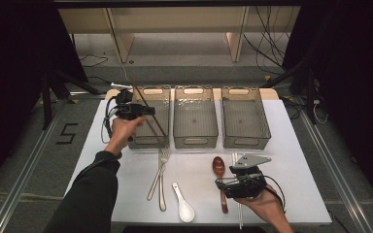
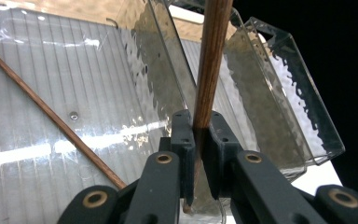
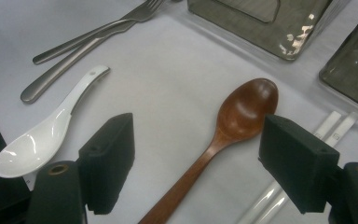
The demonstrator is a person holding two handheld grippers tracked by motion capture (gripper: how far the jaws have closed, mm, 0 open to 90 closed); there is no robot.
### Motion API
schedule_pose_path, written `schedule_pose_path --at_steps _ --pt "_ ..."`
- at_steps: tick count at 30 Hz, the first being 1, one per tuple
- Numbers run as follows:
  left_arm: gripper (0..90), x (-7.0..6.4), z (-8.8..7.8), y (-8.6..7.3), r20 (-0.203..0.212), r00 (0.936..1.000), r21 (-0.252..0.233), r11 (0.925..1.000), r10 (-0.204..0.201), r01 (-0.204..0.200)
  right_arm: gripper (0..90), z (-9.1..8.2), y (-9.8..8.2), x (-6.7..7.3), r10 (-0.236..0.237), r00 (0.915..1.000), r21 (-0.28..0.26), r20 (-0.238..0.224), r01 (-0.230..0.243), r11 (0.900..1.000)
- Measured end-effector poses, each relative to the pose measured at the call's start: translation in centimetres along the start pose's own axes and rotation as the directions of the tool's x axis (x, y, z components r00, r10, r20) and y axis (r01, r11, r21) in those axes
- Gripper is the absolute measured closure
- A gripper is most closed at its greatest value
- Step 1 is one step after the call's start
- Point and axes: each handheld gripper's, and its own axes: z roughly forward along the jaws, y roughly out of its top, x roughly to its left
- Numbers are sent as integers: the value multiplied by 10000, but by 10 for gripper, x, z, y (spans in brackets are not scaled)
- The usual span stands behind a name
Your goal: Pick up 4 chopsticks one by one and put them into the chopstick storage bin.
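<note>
My left gripper is shut on a brown wooden chopstick that rises steeply between its pads. In the high view the left gripper hangs over the left clear bin, and the chopstick slants across that bin. A second brown chopstick lies on the bin's ribbed floor. My right gripper stands wide open low over the table, with a brown wooden spoon lying between its jaws, untouched. The right gripper is at the front right of the table, beside the spoon.
Three clear bins stand in a row at the back of the white table; the middle bin and right bin hold nothing. Two forks, a white ceramic spoon and white chopsticks lie near the front.
</note>
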Motion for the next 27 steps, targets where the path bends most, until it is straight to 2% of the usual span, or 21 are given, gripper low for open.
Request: schedule_pose_path --at_steps 7,9,11,14,19,22,27 --pt "783 -2 6 -1 -458 9989 30 10000 44 -43 276 0 0 0 -45 10000 -2 -42 45 10000" --pt "703 -2 8 0 -650 9979 145 9999 73 -64 276 0 0 0 -40 10000 2 -45 40 10000" --pt "606 -3 9 0 -644 9979 140 9999 36 -27 276 0 0 0 -40 10000 4 -50 41 10000" --pt "521 -5 9 0 -658 9978 180 9998 40 -28 276 -1 0 0 -25 10000 -36 -50 25 10000" --pt "402 -10 4 -2 -457 9988 136 9997 185 -179 277 -1 0 -1 -7 10000 -35 -31 7 10000" --pt "347 -17 -1 -4 -197 9993 64 9995 306 -305 276 -2 0 -2 13 10000 -25 -6 -13 10000" --pt "275 -29 -14 -10 236 9959 -67 9962 873 -871 277 -4 0 -4 100 9999 -19 84 -100 9999"
